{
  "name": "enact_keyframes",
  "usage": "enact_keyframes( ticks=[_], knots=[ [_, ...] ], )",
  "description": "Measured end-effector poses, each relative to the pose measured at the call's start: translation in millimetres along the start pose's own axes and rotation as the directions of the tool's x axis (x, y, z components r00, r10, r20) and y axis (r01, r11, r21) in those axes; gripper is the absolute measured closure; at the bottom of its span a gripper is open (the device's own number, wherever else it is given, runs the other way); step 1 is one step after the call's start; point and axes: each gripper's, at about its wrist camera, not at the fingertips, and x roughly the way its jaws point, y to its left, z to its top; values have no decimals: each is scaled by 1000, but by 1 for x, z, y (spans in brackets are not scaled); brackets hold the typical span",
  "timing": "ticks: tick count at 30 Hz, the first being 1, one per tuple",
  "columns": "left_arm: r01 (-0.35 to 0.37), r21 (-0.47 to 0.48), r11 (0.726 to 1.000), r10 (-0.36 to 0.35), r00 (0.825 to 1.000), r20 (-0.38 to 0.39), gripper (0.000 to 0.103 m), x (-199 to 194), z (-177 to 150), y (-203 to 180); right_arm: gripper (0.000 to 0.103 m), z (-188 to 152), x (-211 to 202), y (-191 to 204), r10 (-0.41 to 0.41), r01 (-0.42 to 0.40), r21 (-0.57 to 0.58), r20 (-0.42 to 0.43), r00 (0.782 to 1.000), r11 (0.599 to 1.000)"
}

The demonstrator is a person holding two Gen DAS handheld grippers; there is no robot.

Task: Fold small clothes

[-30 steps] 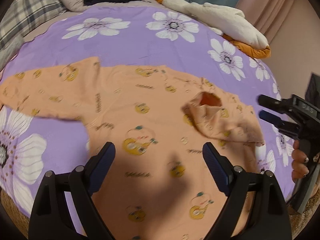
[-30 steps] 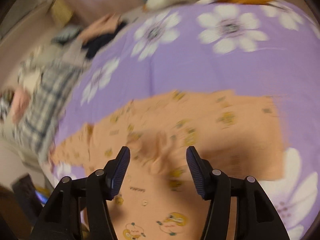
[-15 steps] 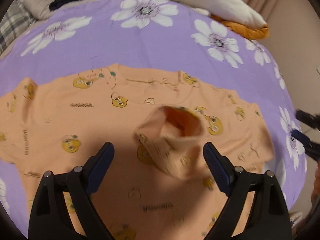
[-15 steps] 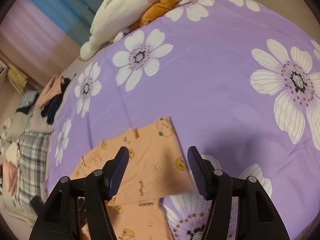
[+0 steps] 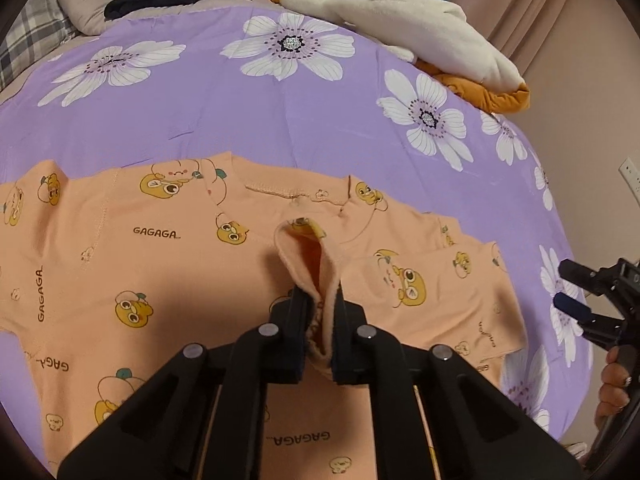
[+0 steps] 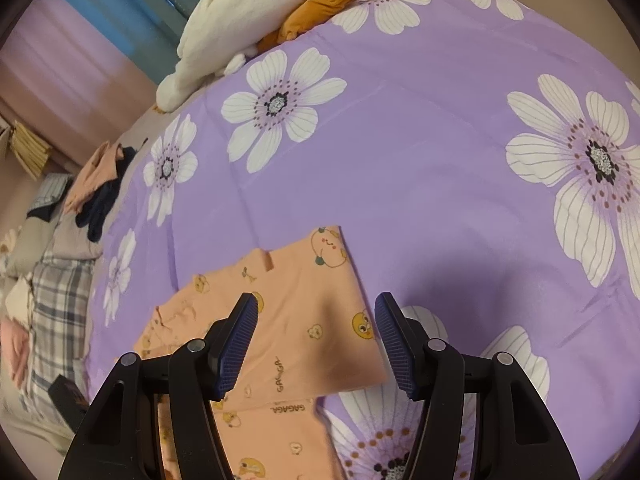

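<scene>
Left gripper (image 5: 320,316) has just closed, now pinching sleeve cuff (image 5: 306,256) lying on shirt (image 5: 160,264). Right gripper (image 6: 316,344) open over shirt's edge. Risk: thin pinch slips when lifted.

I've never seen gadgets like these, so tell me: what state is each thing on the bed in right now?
Left gripper: just closed, pinching the sleeve cuff.
Sleeve cuff: bunched, raised off the shirt.
Orange shirt: spread flat.
Right gripper: open, holding nothing.
Purple sheet: smooth.
Plush toy: lying on the bed's edge.
</scene>
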Motion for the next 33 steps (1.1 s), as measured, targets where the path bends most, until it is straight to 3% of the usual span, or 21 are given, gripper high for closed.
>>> enact_keyframes(
  ticks=[11,22,28,29,31,33],
  knots=[
    [25,1,1000,-25,995,94,97,-38,19,-9,43,-3,1,9,-7,7,-29,-4,1000,1000],
    [8,-19,1000,-5,991,134,98,-62,30,4,43,-5,3,16,-8,7,-55,-10,1000,998],
    [7,-18,1000,-6,997,73,98,-54,25,13,43,-6,5,18,-11,10,-60,-16,1000,998],
    [-4,-22,1000,6,997,72,95,-52,23,16,43,-7,6,17,-11,10,-58,-16,1000,998],
    [-46,-28,999,48,997,56,76,-47,16,25,43,-7,7,17,-11,10,-61,-18,1000,998],
    [-52,-65,997,53,998,21,39,-40,8,38,43,-11,10,15,-13,11,-73,-24,1000,997]
  ],
)
